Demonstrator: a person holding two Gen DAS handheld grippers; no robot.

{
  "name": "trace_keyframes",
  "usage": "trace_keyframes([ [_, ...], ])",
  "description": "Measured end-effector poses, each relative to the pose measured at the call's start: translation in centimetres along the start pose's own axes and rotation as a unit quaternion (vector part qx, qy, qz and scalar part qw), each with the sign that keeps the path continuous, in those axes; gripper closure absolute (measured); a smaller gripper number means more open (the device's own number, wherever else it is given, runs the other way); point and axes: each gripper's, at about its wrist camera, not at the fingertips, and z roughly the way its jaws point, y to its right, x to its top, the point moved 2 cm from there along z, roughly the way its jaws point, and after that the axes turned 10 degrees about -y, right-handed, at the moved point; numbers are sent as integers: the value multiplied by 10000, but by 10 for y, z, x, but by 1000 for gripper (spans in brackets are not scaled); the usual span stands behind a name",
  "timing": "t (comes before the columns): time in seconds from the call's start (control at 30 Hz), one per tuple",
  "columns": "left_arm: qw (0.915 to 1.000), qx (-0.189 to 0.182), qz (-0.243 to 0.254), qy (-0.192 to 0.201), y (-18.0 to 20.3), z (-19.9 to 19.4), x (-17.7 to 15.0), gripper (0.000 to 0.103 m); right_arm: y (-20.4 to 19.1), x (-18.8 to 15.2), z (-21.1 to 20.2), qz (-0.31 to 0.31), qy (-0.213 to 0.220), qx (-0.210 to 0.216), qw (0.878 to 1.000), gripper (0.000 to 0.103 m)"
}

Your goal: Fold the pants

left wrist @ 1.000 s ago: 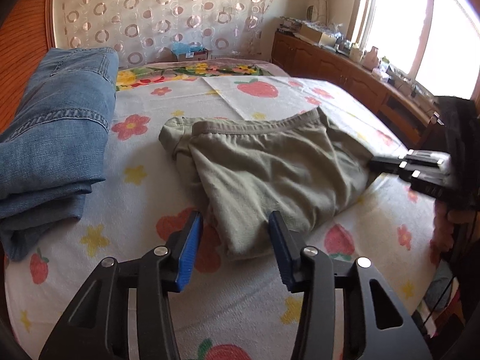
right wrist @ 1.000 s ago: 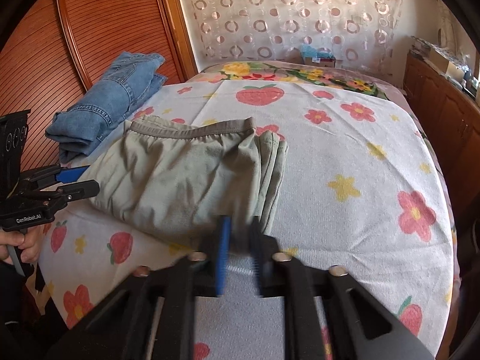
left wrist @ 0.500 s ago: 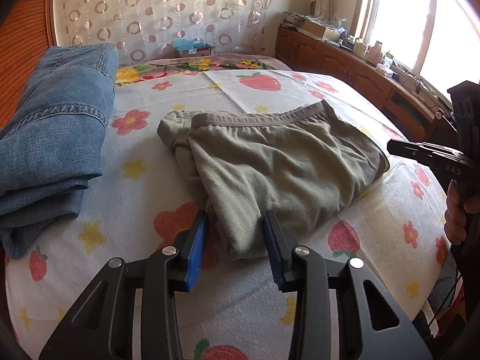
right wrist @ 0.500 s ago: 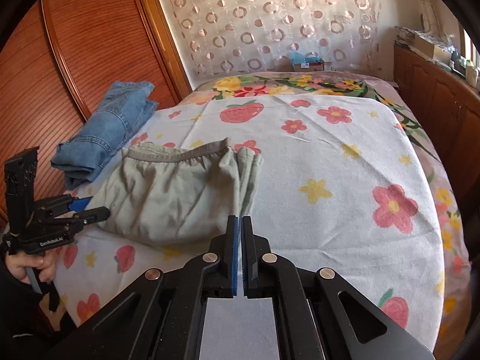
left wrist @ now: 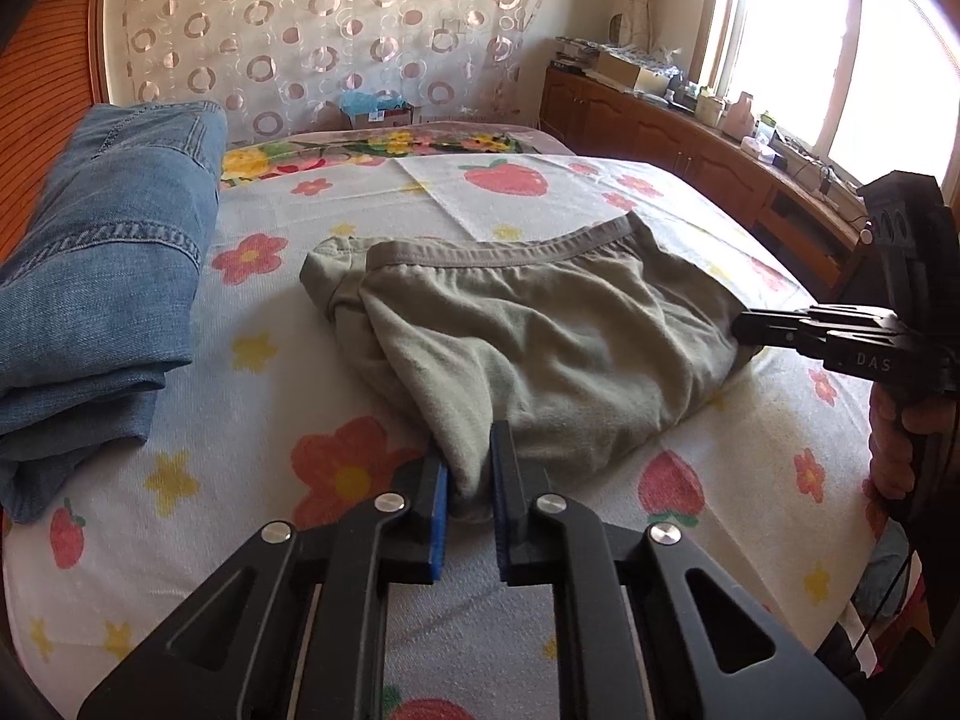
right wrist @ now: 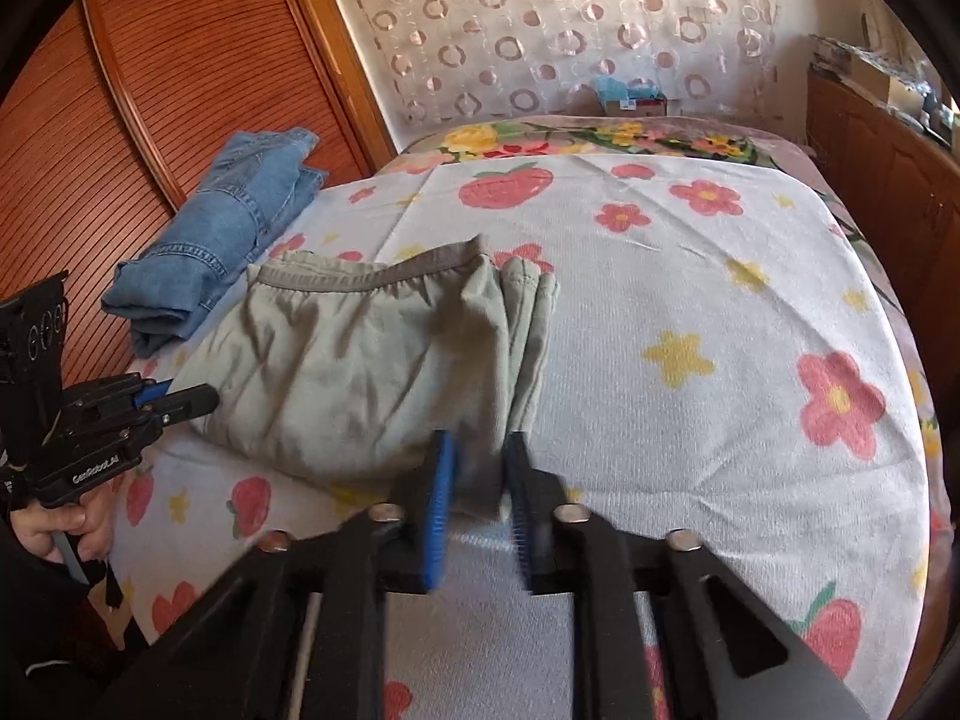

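Olive-green pants (left wrist: pixel 540 348), folded into a short stack with the waistband on the far side, lie on the flowered bedspread (left wrist: pixel 600 192). My left gripper (left wrist: pixel 469 450) has its jaws closing on the near corner of the pants, and the cloth fills the narrow gap between the blue pads. In the right wrist view the same gripper (right wrist: pixel 180 399) sits at the left edge of the pants (right wrist: pixel 360 372). My right gripper (right wrist: pixel 480 441), blurred, has its jaws closing with the near right corner of the cloth between them. Its fingers (left wrist: pixel 741 330) meet the pants' right edge.
Folded blue jeans (left wrist: pixel 102 276) lie on the left side of the bed, near a wooden wardrobe (right wrist: pixel 150 90). A low wooden cabinet (left wrist: pixel 690 138) with clutter runs under the window on the right. A small box (left wrist: pixel 378 111) stands at the head of the bed.
The left jaws have narrowed onto the near corner of the pants. The right gripper, shut and clear of the cloth half a second ago, now stands at the pants with cloth between its jaws.
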Motion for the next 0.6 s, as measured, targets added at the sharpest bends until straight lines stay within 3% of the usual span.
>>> trace_keyframes([
  [0.33,9998,-53,58,179,9,-45,-21,91,-20,-27,-41,-282,86,149,9995,100],
  [0.6,10000,-32,-49,-65,4,-35,-40,91,-28,-48,-38,-428,-80,-113,9990,99],
])
